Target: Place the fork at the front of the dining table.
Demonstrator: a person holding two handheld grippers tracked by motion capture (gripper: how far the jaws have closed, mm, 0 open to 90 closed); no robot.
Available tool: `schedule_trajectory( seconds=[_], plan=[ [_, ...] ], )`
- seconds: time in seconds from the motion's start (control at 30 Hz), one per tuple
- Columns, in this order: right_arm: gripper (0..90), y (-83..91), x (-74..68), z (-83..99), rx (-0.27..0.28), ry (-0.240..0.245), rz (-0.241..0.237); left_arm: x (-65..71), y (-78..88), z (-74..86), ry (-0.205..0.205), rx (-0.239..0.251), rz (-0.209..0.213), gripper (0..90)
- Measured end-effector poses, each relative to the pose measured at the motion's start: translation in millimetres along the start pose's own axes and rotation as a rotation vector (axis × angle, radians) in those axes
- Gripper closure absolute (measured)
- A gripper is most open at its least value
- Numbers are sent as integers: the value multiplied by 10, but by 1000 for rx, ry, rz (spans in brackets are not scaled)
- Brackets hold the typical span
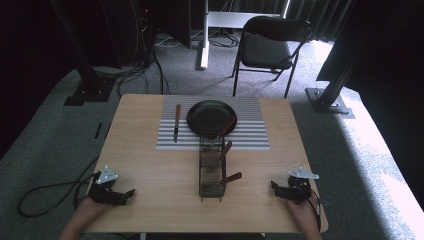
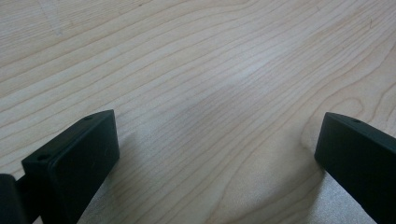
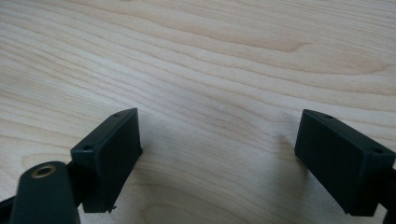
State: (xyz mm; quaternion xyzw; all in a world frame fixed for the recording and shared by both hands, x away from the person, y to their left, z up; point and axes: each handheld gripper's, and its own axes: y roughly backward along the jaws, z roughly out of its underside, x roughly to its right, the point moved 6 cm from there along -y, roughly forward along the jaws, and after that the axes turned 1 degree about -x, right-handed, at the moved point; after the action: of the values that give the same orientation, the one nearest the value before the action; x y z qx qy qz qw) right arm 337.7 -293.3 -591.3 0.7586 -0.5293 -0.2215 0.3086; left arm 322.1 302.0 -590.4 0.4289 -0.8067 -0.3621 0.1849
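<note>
Pale wood grain runs under both grippers: I see the table bare beneath each pair of jaws. My left gripper sits at the lower left of the high view, jaws set wide with nothing between them; the left gripper view shows bare wood between its jaws. My right gripper sits at the lower right, jaws likewise spread wide and empty, resting near the table's near edge.

Between the two, lower centre of the frame, stands a wire caddy, well apart from either gripper. Brown-handled utensils lean out of it toward the right. Just beyond it, upper centre, a black plate rests on a striped grey mat. A brown-handled knife lies on the mat, left of the plate.
</note>
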Motion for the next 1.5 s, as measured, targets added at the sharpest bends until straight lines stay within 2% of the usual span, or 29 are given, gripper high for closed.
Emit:
schedule_trajectory(
  seconds=[0.47,0.7,0.77,0.87,1.03,1.1,1.17,1.2,1.3,1.37,1.4,1.43,1.5],
  plan=[
    [127,-2,-1,-14,-20,4,-8,0,1,0,1,0,-1,0],
    [147,11,-75,-29,-59,-9,9,0,2,1,1,0,-1,0],
    [161,17,-123,-47,-76,-6,-2,1,1,1,1,0,-1,0],
    [161,12,-188,-90,-97,-14,-49,1,1,2,0,0,-1,0],
    [161,46,-216,-235,-75,-40,-72,2,1,2,1,0,-1,0],
    [162,97,-251,-419,-36,-60,-99,1,1,2,1,0,-1,0],
    [161,105,-265,-457,-29,-60,-107,2,1,2,1,0,-1,0],
    [162,122,-305,-556,-9,-71,-129,1,1,2,0,0,-1,0],
    [173,131,-377,-711,14,-68,-155,1,1,2,1,0,-1,0],
    [176,135,-397,-748,21,-71,-166,2,1,2,1,0,-1,0],
    [176,141,-449,-852,37,-60,-179,2,1,2,1,0,-1,0],
    [176,141,-449,-852,37,-60,-179,2,1,2,1,0,-1,0],
    [188,137,-532,-1030,57,-48,-206,1,1,2,1,0,-1,0]
  ],
)
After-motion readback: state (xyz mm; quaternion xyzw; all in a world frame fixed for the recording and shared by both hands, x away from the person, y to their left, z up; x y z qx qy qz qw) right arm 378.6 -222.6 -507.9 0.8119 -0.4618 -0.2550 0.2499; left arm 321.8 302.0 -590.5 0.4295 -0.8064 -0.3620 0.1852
